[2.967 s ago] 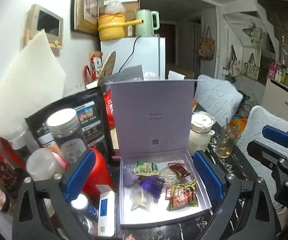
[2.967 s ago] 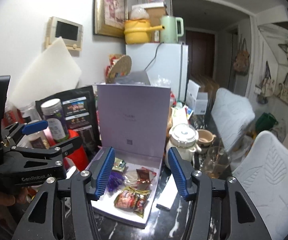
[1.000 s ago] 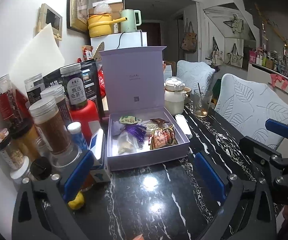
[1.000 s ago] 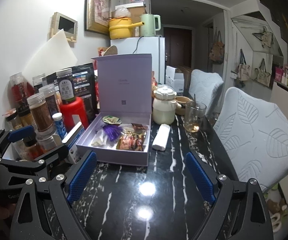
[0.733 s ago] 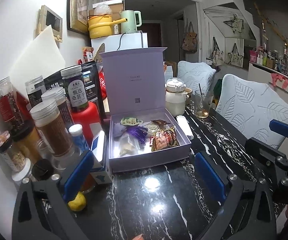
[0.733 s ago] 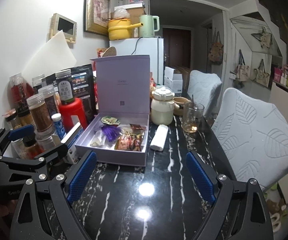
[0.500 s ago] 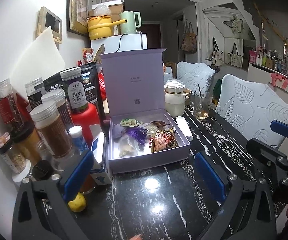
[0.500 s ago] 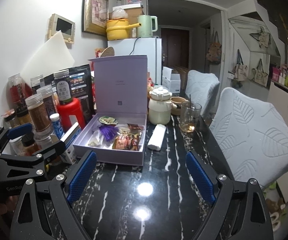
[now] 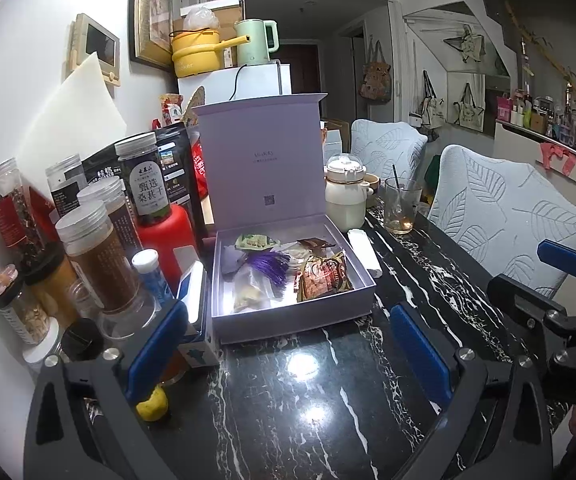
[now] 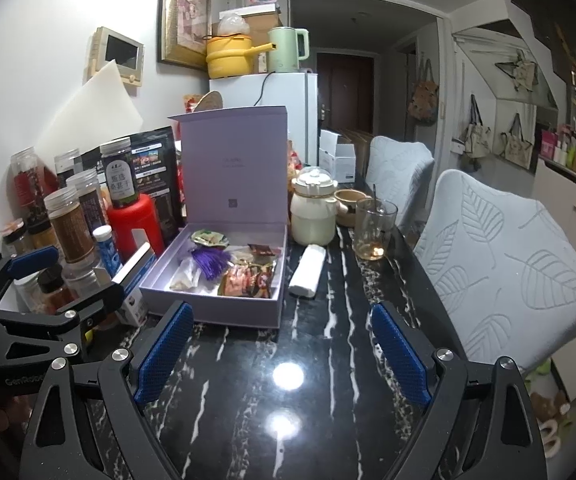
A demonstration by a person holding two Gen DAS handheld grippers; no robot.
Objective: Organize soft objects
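At frame centre, the lavender box [image 9: 288, 312] sits lid-up on the black marbled worktop [image 9: 327, 400], holding a purple tassel [image 9: 270, 266], snack packet [image 9: 321, 276] and other small pouches. Jars [image 9: 88, 248] crowd its left; a white roll [image 9: 363, 252] lies just right. Left claw [image 9: 284, 354] and right claw [image 10: 282, 354] both hang spread and empty at the bottom.

Both claws hang over the dark surface [image 9: 327, 400] on the near side of the open lilac box [image 9: 288, 316], tilted down toward it. The left claw [image 9: 284, 344] gapes wide with nothing between its blue pads [image 9: 156, 344]. The right claw [image 10: 284, 344] likewise stands wide and empty, beside the left.
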